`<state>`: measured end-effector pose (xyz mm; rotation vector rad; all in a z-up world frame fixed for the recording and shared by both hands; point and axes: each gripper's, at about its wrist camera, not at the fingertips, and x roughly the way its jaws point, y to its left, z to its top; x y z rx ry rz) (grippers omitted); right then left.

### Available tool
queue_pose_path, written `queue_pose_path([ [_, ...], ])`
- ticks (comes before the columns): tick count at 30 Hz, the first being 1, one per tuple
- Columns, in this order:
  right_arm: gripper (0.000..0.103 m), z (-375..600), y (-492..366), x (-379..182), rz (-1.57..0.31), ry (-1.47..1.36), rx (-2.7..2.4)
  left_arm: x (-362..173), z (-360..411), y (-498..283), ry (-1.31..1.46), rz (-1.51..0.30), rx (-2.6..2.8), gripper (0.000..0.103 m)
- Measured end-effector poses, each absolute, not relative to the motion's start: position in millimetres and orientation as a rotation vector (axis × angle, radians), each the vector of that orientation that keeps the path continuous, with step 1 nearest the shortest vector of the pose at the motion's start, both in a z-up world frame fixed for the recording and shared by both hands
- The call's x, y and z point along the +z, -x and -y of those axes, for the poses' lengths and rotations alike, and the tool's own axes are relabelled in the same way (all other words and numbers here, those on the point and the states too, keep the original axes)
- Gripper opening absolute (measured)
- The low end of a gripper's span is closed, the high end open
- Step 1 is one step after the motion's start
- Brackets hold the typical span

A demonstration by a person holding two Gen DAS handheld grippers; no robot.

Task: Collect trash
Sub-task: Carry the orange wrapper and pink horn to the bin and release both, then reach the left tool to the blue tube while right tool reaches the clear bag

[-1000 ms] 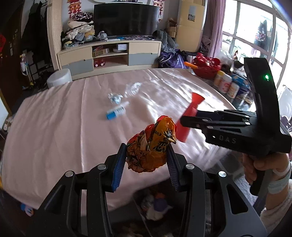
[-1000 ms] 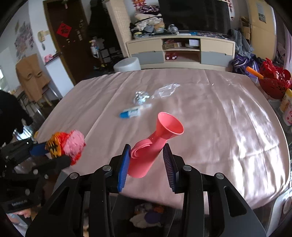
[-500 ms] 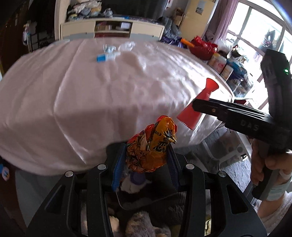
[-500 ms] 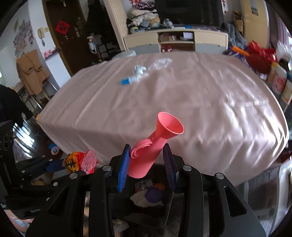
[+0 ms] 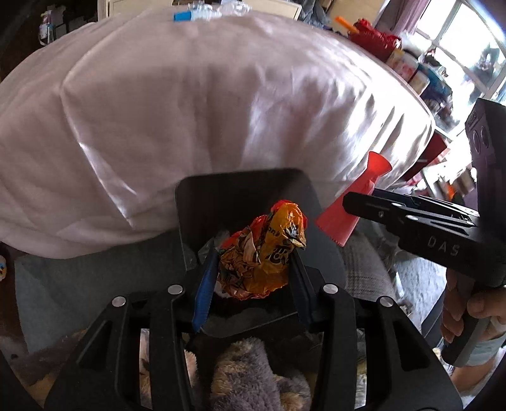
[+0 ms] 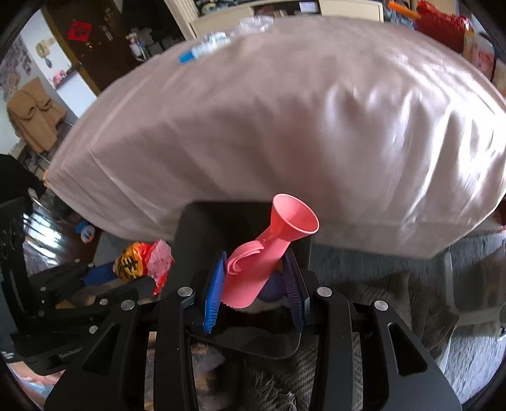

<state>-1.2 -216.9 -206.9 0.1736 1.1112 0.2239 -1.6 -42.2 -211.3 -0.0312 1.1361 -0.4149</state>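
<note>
**A:** What is taking up most of the view?

**B:** A counter draped in a pale pink cloth (image 5: 221, 95) is filling the upper part of both wrist views, its near edge hanging down in folds. Below that edge a black bin (image 5: 246, 196) is standing on the floor, its open mouth facing up, with soft plush things lying in it.

**A:** Where is the trash?

**B:** Two pieces are being held over the bin. The left gripper (image 5: 253, 278) is pinching a crumpled orange snack wrapper (image 5: 262, 253) between its blue-padded fingers (image 5: 205, 294), which are pressing on both of its sides. The wrapper is hanging above the bin's opening.

**A:** And the other hand?

**B:** The right gripper (image 6: 256, 284) is clamping a pink funnel-shaped plastic piece (image 6: 265, 259), flared mouth pointing up and away, the fingers (image 6: 215, 291) squeezing its wider lower body. It is also hovering over the bin, just right of the wrapper. A hand (image 5: 468, 309) is gripping the right tool's handle at the right edge of the left wrist view.

**A:** Is anything lying on the counter?

**B:** At its far edge a small blue-capped tube (image 6: 193, 55) is lying beside some clear crinkled plastic (image 6: 249, 23), well apart from both grippers.
</note>
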Motion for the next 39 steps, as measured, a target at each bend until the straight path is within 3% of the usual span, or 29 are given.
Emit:
queue_pose_path([
  [11, 0.040, 208, -12, -218, -1.154, -0.152, 0.183, -230, 38, -3, 0.001, -1.186, -0.374, 0.048],
  [13, 0.049, 209, -14, -219, -1.156, -0.166, 0.182, -231, 38, -3, -0.006, -1.190, -0.366, 0.055],
  [14, 0.059, 210, -15, -219, -1.153, -0.176, 0.181, -231, 38, -3, -0.010, -1.190, -0.361, 0.058],
  [17, 0.068, 215, -16, -216, -1.136, -0.184, 0.167, -231, 37, -2, -0.021, -1.184, -0.345, 0.068],
  [21, 0.088, 225, -16, -214, -1.105, -0.190, 0.132, -229, 35, -4, -0.021, -1.183, -0.323, 0.085],
  [24, 0.091, 232, -16, -212, -1.096, -0.193, 0.108, -228, 35, -6, -0.017, -1.186, -0.313, 0.095],
  [39, 0.092, 239, -23, -164, -0.961, -0.103, 0.098, -201, 17, -17, 0.047, -1.152, -0.269, 0.095],
])
